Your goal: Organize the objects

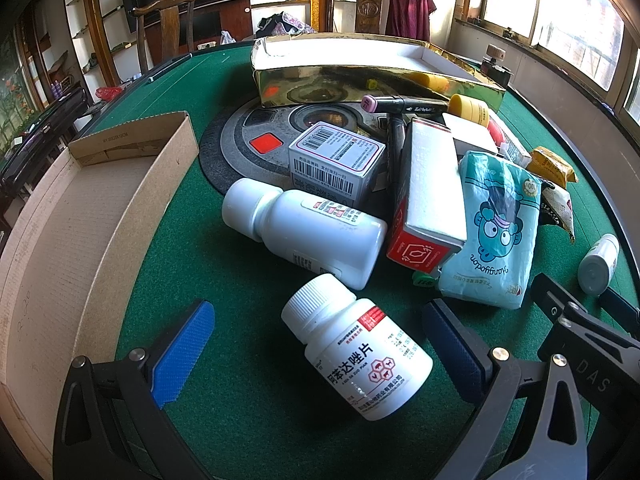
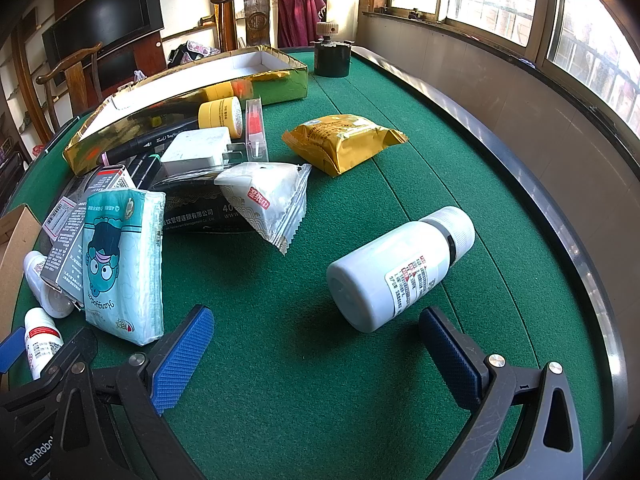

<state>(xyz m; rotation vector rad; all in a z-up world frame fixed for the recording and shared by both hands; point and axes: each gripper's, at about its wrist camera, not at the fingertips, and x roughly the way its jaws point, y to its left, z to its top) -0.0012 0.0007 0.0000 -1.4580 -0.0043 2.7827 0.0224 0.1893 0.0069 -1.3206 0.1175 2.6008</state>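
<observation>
My left gripper (image 1: 316, 332) is open above the green felt, and a small white pill bottle (image 1: 360, 348) lies between its blue pads without touching them. Behind it lie a larger white bottle (image 1: 304, 232), a barcoded box (image 1: 340, 160), a red-and-white carton (image 1: 428, 196) and a teal tissue pack (image 1: 496, 224). In the right wrist view my right gripper (image 2: 316, 336) is open too. A white bottle (image 2: 400, 268) lies on its side just beyond its right pad. The tissue pack (image 2: 124, 264) stands by its left pad.
A cardboard tray (image 1: 72, 232) lies at the left and a gold box (image 1: 360, 68) at the back of the green table (image 2: 304, 380). A yellow packet (image 2: 344, 140), a wipe sachet (image 2: 268, 200), yellow jars (image 2: 220, 116) and markers crowd the middle. A raised rim (image 2: 560, 220) bounds the right side.
</observation>
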